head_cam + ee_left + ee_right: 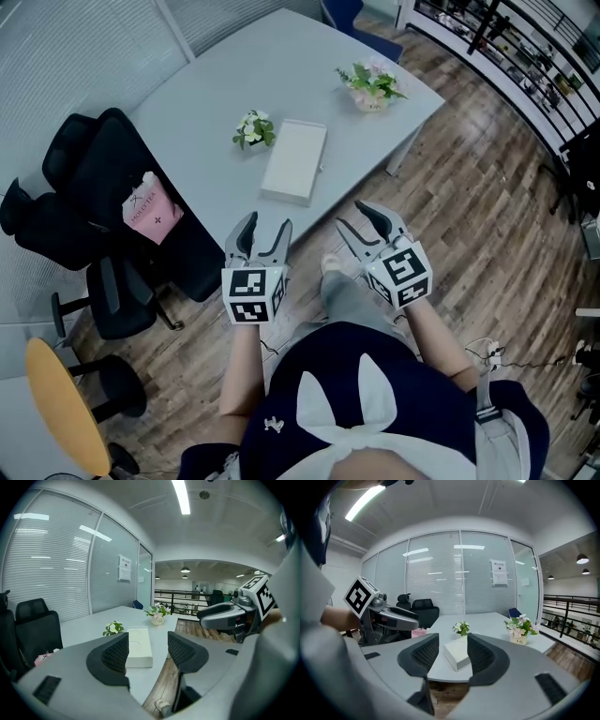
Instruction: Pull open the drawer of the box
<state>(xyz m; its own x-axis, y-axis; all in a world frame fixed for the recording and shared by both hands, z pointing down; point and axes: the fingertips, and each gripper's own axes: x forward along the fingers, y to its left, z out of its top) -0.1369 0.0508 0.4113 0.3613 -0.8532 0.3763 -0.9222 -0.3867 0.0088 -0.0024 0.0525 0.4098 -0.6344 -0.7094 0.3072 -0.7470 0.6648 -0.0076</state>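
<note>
the left tool (267, 225) and the right tool (358, 217) hang side by side in the air, near the front edge of the grey counter (216, 89) and apart from it. both point toward the counter. each tool has its jaws wide apart with nothing gripped. in each tool's own view the box only shows in the background between the jaws, well apart from the pads.

the white box (295, 159) lies flat on the counter near its front edge, one short end toward the person. it looks closed. a small green plant (253, 129) stands just beside its far left corner. a pot of flowers (372, 86) stands well apart, near the counter's right corner.

left of the counter stands a black chair (94, 178) with a pink bag (150, 211) on its seat. the floor (487, 234) is wood plank. the person's arms reach forward from the bottom of the head view.
</note>
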